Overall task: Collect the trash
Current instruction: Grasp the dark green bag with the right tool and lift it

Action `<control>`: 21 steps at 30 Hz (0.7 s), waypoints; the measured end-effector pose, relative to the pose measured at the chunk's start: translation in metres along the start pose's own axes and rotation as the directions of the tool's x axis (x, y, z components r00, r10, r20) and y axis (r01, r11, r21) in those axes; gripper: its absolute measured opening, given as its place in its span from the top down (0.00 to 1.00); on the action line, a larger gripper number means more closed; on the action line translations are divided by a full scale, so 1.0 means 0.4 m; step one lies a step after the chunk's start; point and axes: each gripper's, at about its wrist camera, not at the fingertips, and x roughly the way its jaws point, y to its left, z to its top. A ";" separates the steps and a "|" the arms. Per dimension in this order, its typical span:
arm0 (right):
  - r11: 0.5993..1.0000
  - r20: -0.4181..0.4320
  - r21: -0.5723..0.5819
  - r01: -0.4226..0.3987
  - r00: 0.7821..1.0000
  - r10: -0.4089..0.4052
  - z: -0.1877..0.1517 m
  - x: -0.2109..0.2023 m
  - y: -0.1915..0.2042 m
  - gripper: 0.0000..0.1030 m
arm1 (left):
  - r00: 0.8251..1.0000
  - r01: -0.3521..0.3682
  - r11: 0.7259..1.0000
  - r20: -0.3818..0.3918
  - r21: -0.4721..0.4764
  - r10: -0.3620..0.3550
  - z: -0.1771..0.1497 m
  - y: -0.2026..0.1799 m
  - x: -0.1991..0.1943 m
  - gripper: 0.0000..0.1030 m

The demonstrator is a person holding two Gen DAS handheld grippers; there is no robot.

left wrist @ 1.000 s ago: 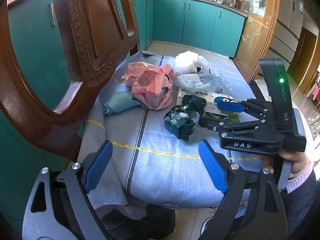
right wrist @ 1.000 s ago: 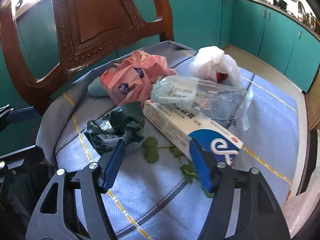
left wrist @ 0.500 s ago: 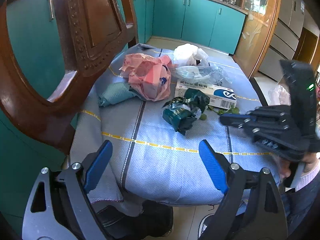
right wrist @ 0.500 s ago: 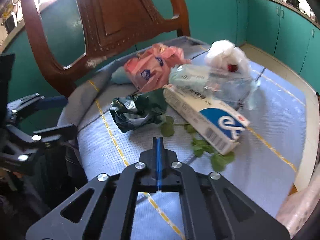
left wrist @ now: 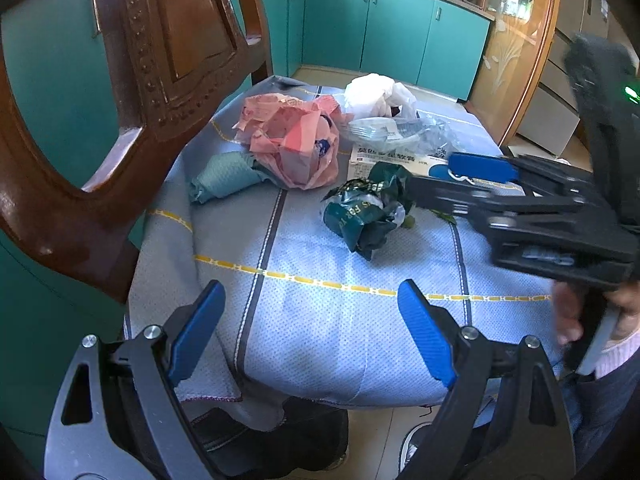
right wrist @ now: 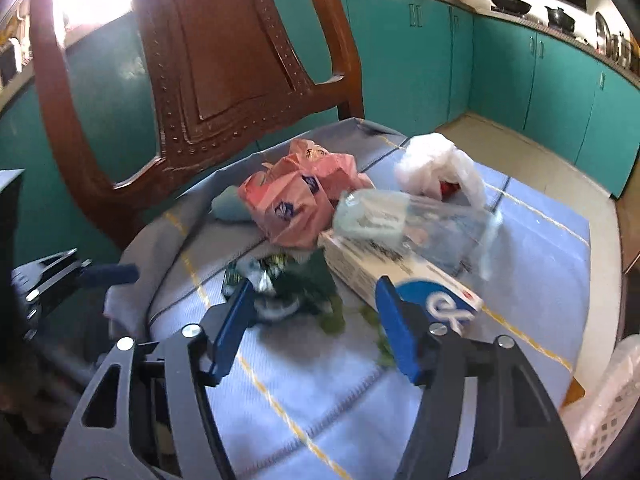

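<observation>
Trash lies on a blue cloth-covered table [left wrist: 320,320]: a crumpled dark green wrapper [left wrist: 364,216] [right wrist: 296,284], a pink plastic bag [left wrist: 296,144] [right wrist: 292,204], a white bag [left wrist: 376,94] [right wrist: 436,168], a clear plastic pack [left wrist: 400,132] [right wrist: 400,216] and a white and blue box [right wrist: 400,280]. My left gripper [left wrist: 310,296] hangs open over the near table edge, holding nothing. My right gripper [right wrist: 314,292] [left wrist: 432,178] is opening; its tips are close to the green wrapper, and its pads press on nothing.
A carved wooden chair back [left wrist: 160,60] rises at the left of the table. A teal cloth [left wrist: 224,180] lies beside the pink bag. Green leaves [right wrist: 332,320] are scattered by the box. A white plastic bag [right wrist: 608,400] hangs at the right edge. Teal cabinets stand behind.
The right gripper was shut half a second ago and now stands apart again. It has come forward toward the green wrapper. The left gripper has hardly moved.
</observation>
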 end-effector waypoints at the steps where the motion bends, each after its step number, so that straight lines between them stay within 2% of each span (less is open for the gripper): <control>1: 1.000 -0.004 0.003 0.000 1.000 0.000 0.004 0.016 0.007 0.34 | 1.000 -0.002 1.000 -0.002 -0.001 0.002 -0.001 0.003 0.001 0.14; 3: 1.000 -0.022 0.010 -0.007 1.000 0.007 0.009 0.050 0.022 0.29 | 1.000 -0.006 1.000 -0.005 -0.002 0.006 -0.001 0.009 0.003 0.14; 7: 0.999 -0.053 -0.017 -0.033 0.998 0.032 0.001 0.092 0.049 0.27 | 1.000 -0.010 1.000 -0.016 -0.013 0.010 -0.007 0.022 0.010 0.14; 9: 0.999 -0.082 -0.048 -0.027 0.996 0.023 -0.007 0.108 0.061 0.34 | 1.000 -0.012 1.000 -0.026 -0.013 0.011 -0.010 0.023 0.017 0.13; 10: 0.998 -0.093 -0.048 -0.046 0.995 0.041 -0.010 0.113 0.062 0.45 | 0.999 -0.010 1.000 -0.031 -0.012 0.010 -0.012 0.023 0.020 0.13; 14: 0.996 -0.086 -0.058 -0.070 0.994 0.065 -0.019 0.096 0.065 0.49 | 0.999 0.001 1.000 -0.034 -0.008 -0.001 -0.019 0.017 0.021 0.13; 21: 0.999 -0.024 -0.008 -0.041 0.999 0.041 -0.021 0.022 0.020 0.49 | 0.999 0.000 1.000 -0.033 -0.007 -0.001 -0.023 0.016 0.019 0.13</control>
